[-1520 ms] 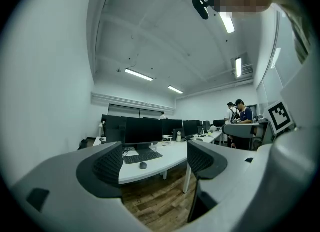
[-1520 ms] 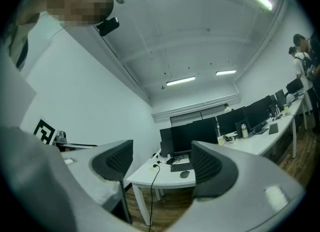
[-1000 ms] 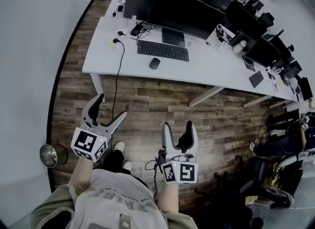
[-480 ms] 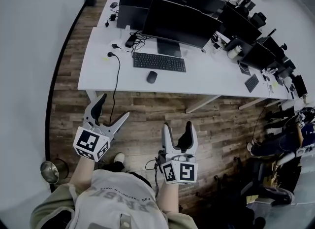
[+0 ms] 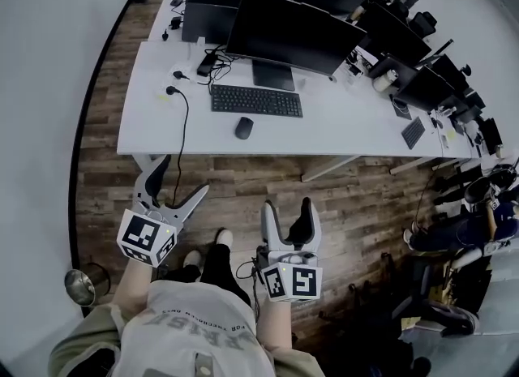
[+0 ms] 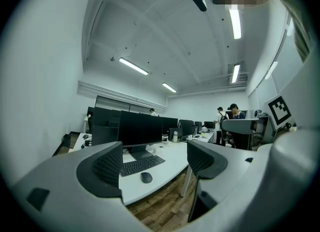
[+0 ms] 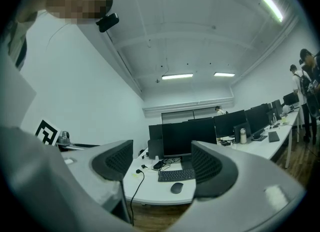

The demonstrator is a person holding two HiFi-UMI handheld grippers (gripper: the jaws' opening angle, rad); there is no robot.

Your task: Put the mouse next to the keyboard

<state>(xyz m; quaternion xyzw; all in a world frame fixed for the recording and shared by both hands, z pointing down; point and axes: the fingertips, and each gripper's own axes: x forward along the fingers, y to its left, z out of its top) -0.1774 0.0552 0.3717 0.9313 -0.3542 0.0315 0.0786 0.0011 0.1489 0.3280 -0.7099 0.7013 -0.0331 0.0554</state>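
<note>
Head view: one mouse (image 5: 243, 127) just below one keyboard (image 5: 256, 100) on desk (image 5: 154, 128); both grippers, left (image 5: 173, 186) and right (image 5: 289, 217), spread, empty.

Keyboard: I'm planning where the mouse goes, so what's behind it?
Behind the keyboard stands a dark monitor on its base, with tangled cables beside the base. The monitor covers the desk directly behind it.

We see a wood-plank floor (image 5: 243, 185) under the left gripper (image 5: 184, 174) and the right gripper (image 5: 289, 204). Ahead of both stands a long white desk (image 5: 146, 128). A white wall (image 5: 45, 83) runs along the left gripper's outer side. Strip lights (image 6: 133, 66) glow on the ceiling (image 6: 150, 21).
</note>
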